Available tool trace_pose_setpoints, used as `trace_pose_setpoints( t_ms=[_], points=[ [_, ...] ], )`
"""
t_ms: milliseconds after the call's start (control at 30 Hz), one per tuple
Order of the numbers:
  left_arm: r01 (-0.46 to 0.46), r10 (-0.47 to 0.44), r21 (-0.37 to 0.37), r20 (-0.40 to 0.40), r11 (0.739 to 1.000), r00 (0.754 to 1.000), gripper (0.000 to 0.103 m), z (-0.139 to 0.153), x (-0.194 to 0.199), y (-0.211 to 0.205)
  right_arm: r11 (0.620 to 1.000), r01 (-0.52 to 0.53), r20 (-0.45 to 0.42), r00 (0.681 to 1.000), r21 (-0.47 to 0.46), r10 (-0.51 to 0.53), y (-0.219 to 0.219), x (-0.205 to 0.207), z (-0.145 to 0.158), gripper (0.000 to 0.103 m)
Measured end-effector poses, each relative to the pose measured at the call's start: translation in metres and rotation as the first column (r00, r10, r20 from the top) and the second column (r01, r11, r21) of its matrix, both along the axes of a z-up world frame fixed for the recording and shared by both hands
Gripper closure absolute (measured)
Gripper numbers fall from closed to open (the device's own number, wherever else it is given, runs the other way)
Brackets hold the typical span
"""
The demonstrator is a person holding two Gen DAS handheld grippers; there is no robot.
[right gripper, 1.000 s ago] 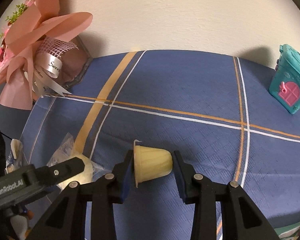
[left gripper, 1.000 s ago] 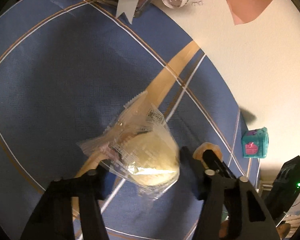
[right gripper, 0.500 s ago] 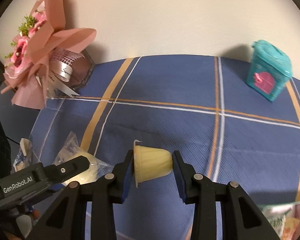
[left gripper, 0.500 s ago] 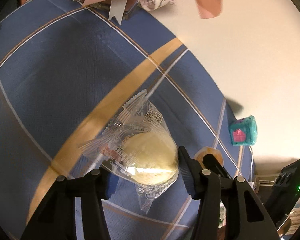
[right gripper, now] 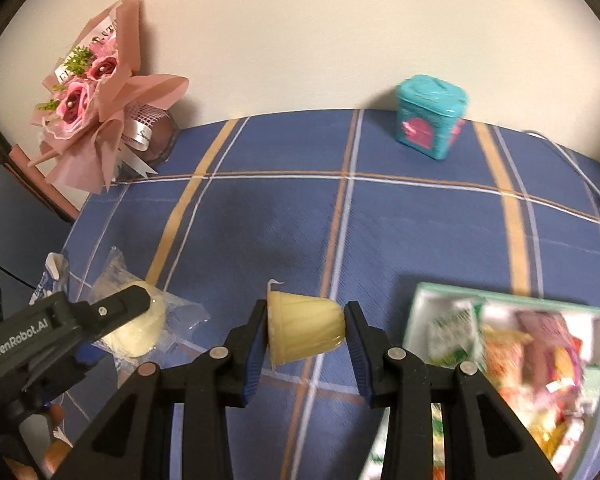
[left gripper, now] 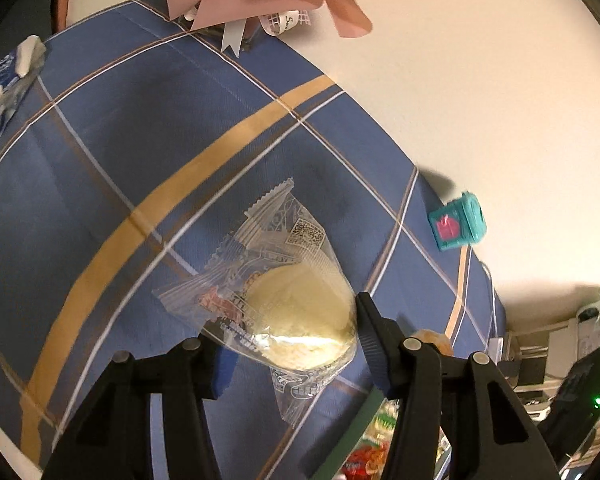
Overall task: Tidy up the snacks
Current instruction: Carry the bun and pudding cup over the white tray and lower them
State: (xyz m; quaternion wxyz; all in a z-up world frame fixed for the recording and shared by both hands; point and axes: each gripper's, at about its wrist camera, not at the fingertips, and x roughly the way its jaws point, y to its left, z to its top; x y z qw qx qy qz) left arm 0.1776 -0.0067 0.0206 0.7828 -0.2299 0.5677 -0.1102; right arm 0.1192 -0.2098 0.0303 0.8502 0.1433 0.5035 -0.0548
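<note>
My left gripper (left gripper: 288,336) is shut on a round pale cake in a clear wrapper (left gripper: 296,312) and holds it above the blue plaid tablecloth (left gripper: 140,128). The wrapped cake also shows in the right wrist view (right gripper: 140,330), with the left gripper's finger across it. My right gripper (right gripper: 306,330) is shut on a yellow jelly cup (right gripper: 304,326), held on its side above the cloth. A green-rimmed box of snacks (right gripper: 512,356) lies at the lower right of the right wrist view, and its edge shows in the left wrist view (left gripper: 356,420).
A pink flower bouquet (right gripper: 96,92) leans on the wall at the table's back left. A teal toy house tin (right gripper: 430,120) stands at the back right by the wall. A blue and white snack packet (left gripper: 4,80) lies near the table's left edge.
Both grippers have risen and swung right with their snacks still held. The snack box has come into view at the lower right of both views. More of the table shows.
</note>
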Motion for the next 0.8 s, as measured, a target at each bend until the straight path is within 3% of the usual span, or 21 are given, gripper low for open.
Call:
trace_pose_setpoints(
  t_ms=[433,800],
  points=[
    [0.048,-0.054,0.064,0.085,0.997,0.995,0.047,0.028,-0.073,-0.026,0.994,0.083,0.016,0.997,-0.070,-0.082,-0.011,-0.099,0.021,0.063],
    [0.133,-0.143,0.096,0.104,0.986,0.984,0.047,0.030,-0.117,-0.064,0.989,0.131,-0.019,0.991,-0.070,-0.132,-0.031,-0.150,0.013,0.063]
  ],
)
